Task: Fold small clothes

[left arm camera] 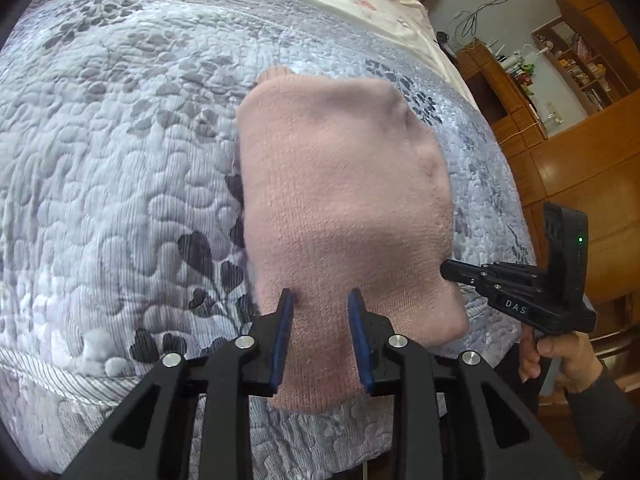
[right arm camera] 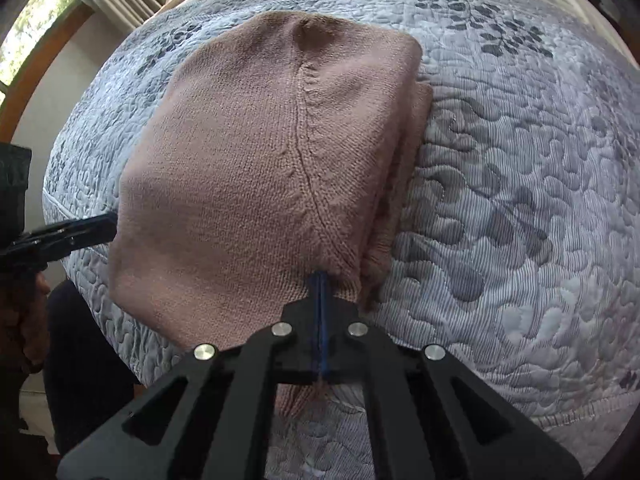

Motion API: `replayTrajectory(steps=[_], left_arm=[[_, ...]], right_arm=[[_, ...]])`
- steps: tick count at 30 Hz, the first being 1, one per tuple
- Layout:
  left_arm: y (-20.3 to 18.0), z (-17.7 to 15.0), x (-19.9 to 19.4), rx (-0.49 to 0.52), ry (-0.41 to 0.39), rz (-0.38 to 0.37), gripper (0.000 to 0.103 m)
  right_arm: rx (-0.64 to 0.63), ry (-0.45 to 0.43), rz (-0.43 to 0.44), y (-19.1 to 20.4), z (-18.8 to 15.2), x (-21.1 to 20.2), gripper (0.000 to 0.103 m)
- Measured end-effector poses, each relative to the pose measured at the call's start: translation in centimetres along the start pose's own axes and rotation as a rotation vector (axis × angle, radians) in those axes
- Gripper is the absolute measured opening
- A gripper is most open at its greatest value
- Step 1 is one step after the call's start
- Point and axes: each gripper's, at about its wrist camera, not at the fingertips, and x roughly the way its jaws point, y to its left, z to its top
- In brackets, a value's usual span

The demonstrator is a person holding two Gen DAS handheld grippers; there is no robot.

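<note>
Pink knit garment (right arm camera: pixel 248 168) — right claw (right arm camera: pixel 322 280) clamped

A bed (left arm camera: pixel 120 128) wears a grey-blue quilted bedspread. Beyond its right side stand wooden shelves (left arm camera: pixel 568 64) against a pale wall; left, a daylit curtained window (right arm camera: pixel 36 20).

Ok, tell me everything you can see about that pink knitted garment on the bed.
The pink knitted garment looks like soft fine-gauge wool, dusty pink, with a raised seam running down its top panel. It is folded into a compact stack, layers showing along one edge. It lies on the grey-blue quilted bedspread. The right tongs are shut on its near edge; the left tongs are open, straddling another edge.
</note>
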Motion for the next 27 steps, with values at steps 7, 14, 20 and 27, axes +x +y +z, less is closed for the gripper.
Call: replayTrajectory(steps=[7, 14, 20, 27], left_arm=[[-0.9, -3.7, -1.6, 0.021, -0.022, -0.011, 0.048], [-2.6, -4.9, -2.3, 0.01, -0.006, 0.086, 0.062], [-9.7, -8.1, -12.7, 0.16, -0.239, 0.39, 0.094], [-14.6, -12.3, -19.6, 0.139, -0.303, 0.514, 0.095]], right_arm=[[-0.036, -0.058, 0.029, 2.6, -2.9, -3.1, 0.005], [0.023, -0.07, -0.008, 3.0, -5.1, -3.9, 0.033], [0.006, -0.251, -0.188, 7.5, -8.5, -14.1, 0.095], [0.003, -0.43, -0.423, 13.0, -12.7, -23.2, 0.1]])
